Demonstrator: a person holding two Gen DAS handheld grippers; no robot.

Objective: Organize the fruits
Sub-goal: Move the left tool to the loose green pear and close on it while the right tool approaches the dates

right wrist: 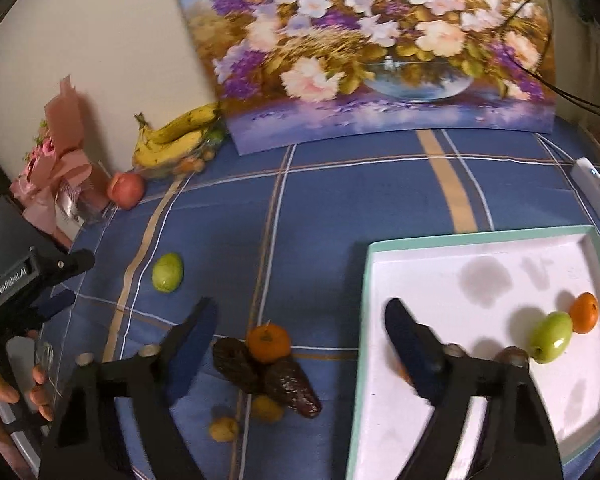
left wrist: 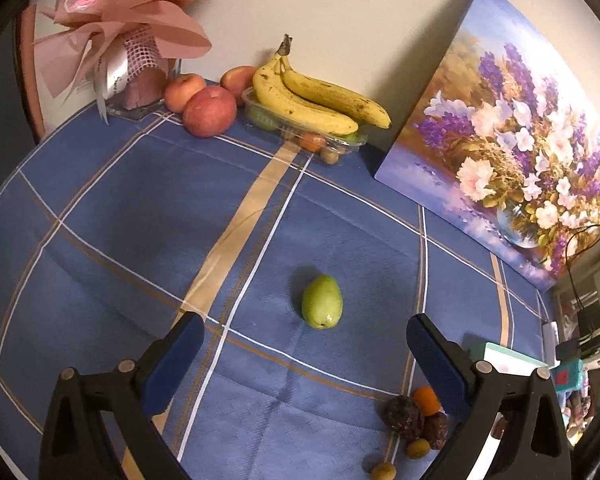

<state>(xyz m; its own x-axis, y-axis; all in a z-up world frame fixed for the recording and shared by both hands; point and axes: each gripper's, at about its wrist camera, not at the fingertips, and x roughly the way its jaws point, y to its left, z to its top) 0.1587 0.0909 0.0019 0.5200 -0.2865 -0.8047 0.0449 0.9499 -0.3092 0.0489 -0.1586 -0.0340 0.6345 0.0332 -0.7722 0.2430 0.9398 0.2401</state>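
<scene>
- Bouquet [left wrist: 115, 20] at 10 o'clock in the left view, with apples [left wrist: 208, 110] and bananas [left wrist: 316, 100] on a clear tray [left wrist: 342, 146] toward 12, all against the wall.
- Left gripper [left wrist: 304, 344] is spread wide and empty; a green fruit [left wrist: 322, 301] lies on the cloth [left wrist: 119, 208] between and just ahead of its fingertips, untouched.
- Judged step: lining up to grasp that green fruit. Next the jaws need to come forward around it and close gently, since it looks round and could roll.
- A small pile [right wrist: 265, 364] of an orange fruit, dark dates and yellow ones sits at 6 o'clock in the right view.
- Right gripper [right wrist: 300, 328] is also wide and empty, one finger over the white box [right wrist: 366, 280].
- The box at 4 o'clock holds a green fruit and an orange one; sorting seems partly done.
</scene>
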